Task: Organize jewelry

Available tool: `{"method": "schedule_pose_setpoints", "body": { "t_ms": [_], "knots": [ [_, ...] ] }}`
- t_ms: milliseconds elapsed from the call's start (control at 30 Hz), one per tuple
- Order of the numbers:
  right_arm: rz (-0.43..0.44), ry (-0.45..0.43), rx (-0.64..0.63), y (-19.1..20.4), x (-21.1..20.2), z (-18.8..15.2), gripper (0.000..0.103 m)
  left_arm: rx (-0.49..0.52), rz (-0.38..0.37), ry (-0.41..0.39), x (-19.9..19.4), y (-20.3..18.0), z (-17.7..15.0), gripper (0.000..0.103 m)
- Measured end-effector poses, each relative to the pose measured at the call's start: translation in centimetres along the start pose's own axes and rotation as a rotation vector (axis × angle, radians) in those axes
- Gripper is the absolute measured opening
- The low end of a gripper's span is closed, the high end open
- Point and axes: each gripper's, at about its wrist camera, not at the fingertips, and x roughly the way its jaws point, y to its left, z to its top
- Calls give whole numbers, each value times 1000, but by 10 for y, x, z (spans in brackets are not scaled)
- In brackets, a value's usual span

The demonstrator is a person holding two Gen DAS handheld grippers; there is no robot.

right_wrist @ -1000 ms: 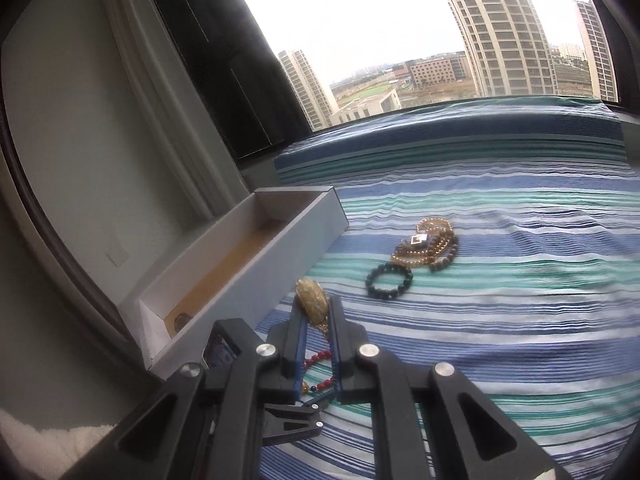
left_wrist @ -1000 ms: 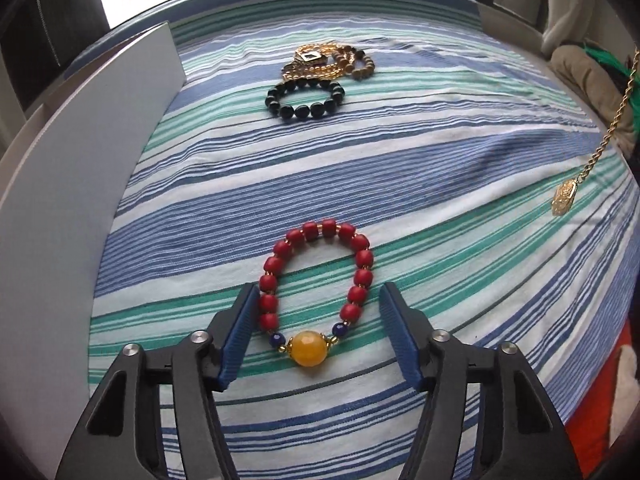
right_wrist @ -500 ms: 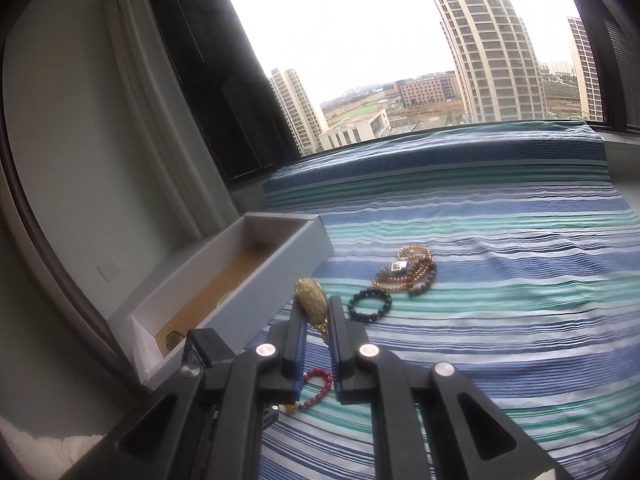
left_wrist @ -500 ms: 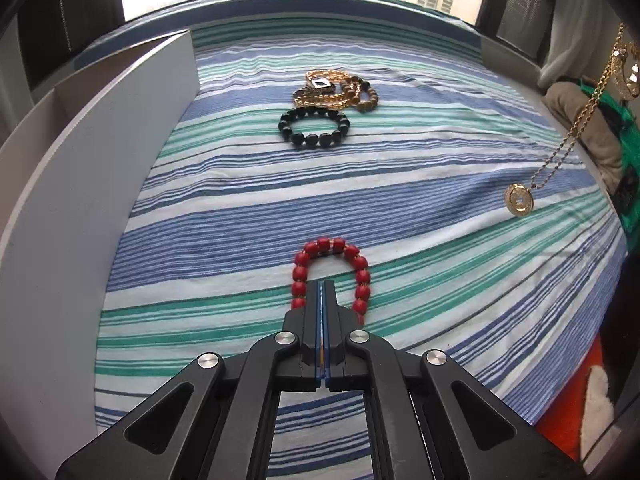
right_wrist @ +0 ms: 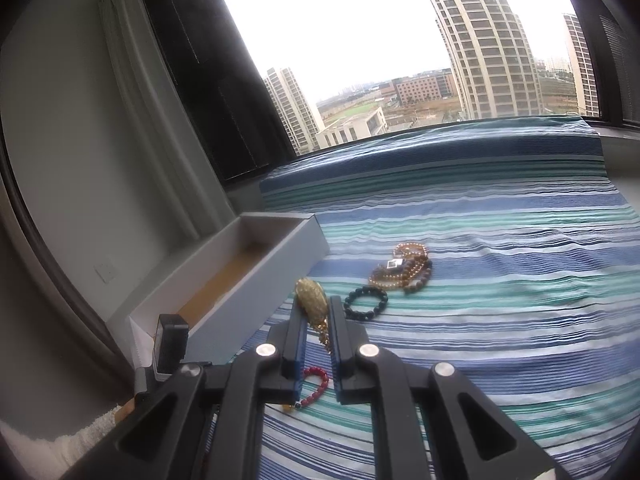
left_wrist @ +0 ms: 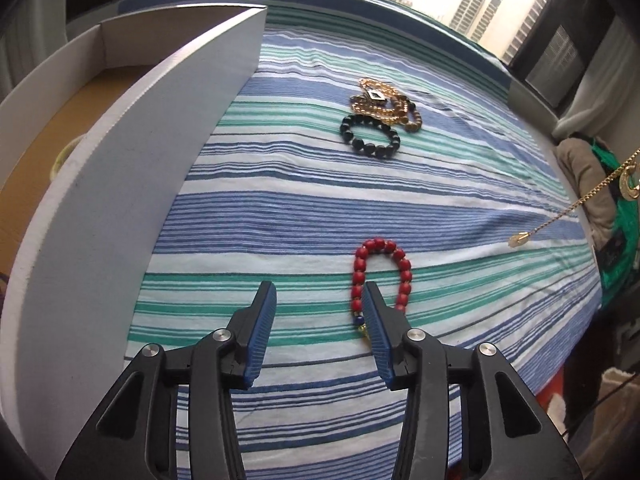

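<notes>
The left gripper [left_wrist: 320, 316] tilts steeply down, its jaws just reopened and empty, the red bracelet [left_wrist: 380, 276] lying on the striped sheet [left_wrist: 440, 184] beside its right finger. The right gripper [right_wrist: 318, 320], angled gently downward, pinches a gold necklace [right_wrist: 312, 300].

Striped cloth sheet [left_wrist: 360, 208] – matt; red beads [left_wrist: 380, 276] glossy; cardboard box [left_wrist: 120, 184] matt.

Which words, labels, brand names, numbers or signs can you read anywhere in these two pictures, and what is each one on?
No readable text appears in either view.
The white box is blank on its outer wall.
The dark square charm among the gold bead strands bears a pale mark, too small to read.
The gold pendant on its chain is too small and blurred to tell any engraving.
The distant buildings show no legible signs.
</notes>
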Motion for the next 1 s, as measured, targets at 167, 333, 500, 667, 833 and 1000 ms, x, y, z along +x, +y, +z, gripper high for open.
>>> {"method": "schedule_pose_setpoints", "body": {
  "t_ms": [167, 333, 500, 667, 833, 1000],
  "knots": [
    [14, 24, 15, -5, 9, -6, 11, 11, -7, 37, 17, -17, -7, 45],
    [19, 29, 13, -4, 9, -9, 11, 120, 89, 55, 34, -47, -22, 49],
    [18, 34, 21, -9, 9, -13, 11, 191, 176, 4, 32, -54, -27, 32],
    [20, 30, 37, -12, 7, -14, 11, 226, 156, 32, 31, -56, -29, 13],
    [20, 32, 34, -9, 8, -14, 11, 110, 51, -19, 11, -37, -14, 13],
    [24, 27, 22, -6, 7, -9, 11, 2, -60, -103, -40, -21, 5, 12]
  ]
}}
